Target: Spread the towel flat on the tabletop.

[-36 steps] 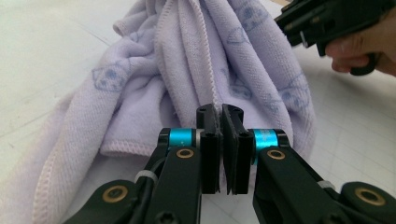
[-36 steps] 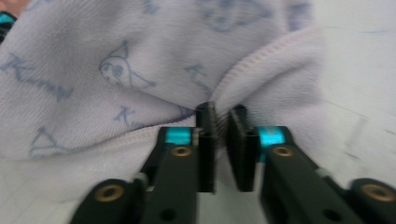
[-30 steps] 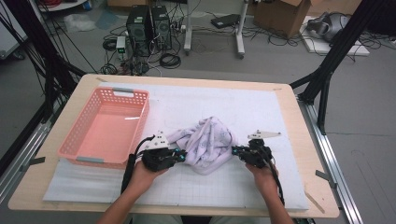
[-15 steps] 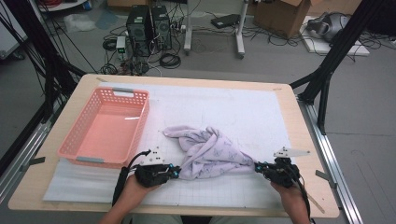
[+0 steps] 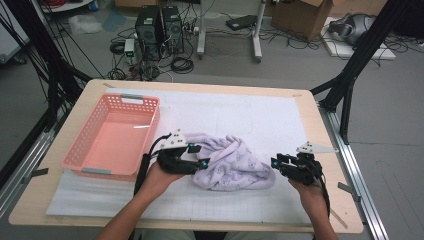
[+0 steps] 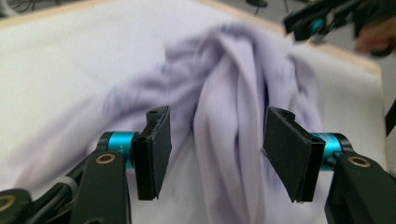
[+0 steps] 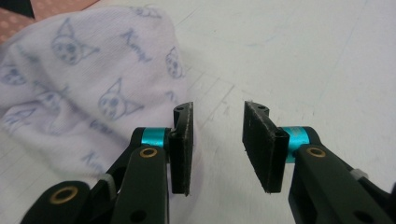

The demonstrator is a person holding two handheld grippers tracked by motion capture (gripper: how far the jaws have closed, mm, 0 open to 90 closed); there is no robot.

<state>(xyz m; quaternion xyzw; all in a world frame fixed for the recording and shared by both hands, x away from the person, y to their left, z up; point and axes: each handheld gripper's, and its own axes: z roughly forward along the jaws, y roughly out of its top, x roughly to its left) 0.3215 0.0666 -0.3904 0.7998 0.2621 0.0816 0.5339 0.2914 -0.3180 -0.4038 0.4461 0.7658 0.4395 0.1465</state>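
The pale purple cloth with little cat faces (image 5: 231, 164) lies in a bunched heap in the lower middle of the high view, on the white sheet (image 5: 250, 115) that covers the table (image 5: 320, 210). Its long side runs left to right across the frame. The left claw (image 5: 196, 155) sits at the heap's left end, right on top of the folds, so it is the nearer one. In the left gripper view a thick fold of the cloth (image 6: 233, 140) runs between the two jaws, but the pads do not press on it. The right claw (image 5: 274, 163) is just beside the heap's right end, over bare sheet, and the cloth (image 7: 93, 88) fills the upper left of the right gripper view.

Both claws have just been opening (the left one wide, the right one less so), and neither has hold of anything. Half a second ago the cloth was pulled out long between the two claws. Now it has dropped back into a lump, and the hands have come closer together. The pink basket (image 5: 114, 135) at the left has not moved.
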